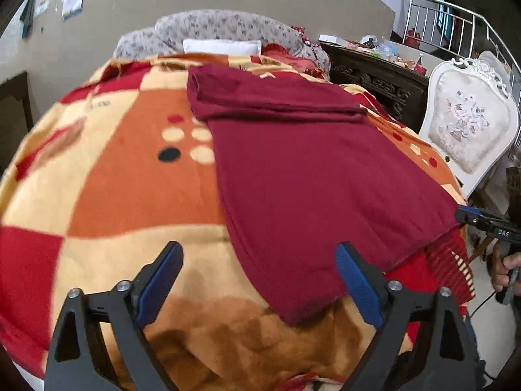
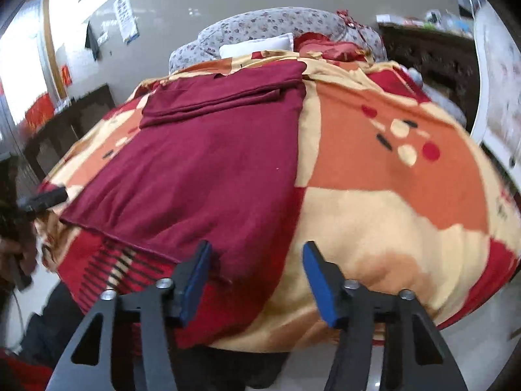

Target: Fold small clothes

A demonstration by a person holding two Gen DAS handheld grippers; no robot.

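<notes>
A dark red garment (image 1: pixel 309 176) lies flat on the patterned blanket (image 1: pixel 123 176), with a folded band across its far end. My left gripper (image 1: pixel 259 254) is open and empty, just above the garment's near left corner. In the right wrist view the same garment (image 2: pixel 202 166) lies to the left of centre. My right gripper (image 2: pixel 257 254) is open and empty, above the garment's near right corner. The right gripper also shows at the right edge of the left wrist view (image 1: pixel 482 221); the left one shows at the left edge of the right wrist view (image 2: pixel 42 200).
The blanket covers a bed with a flowered quilt (image 1: pixel 221 29) and white pillow (image 1: pixel 221 47) at its far end. A white ornate chair (image 1: pixel 469 123) and a dark carved cabinet (image 1: pixel 377 78) stand to the right. A dark side table (image 2: pixel 65 120) stands to the left.
</notes>
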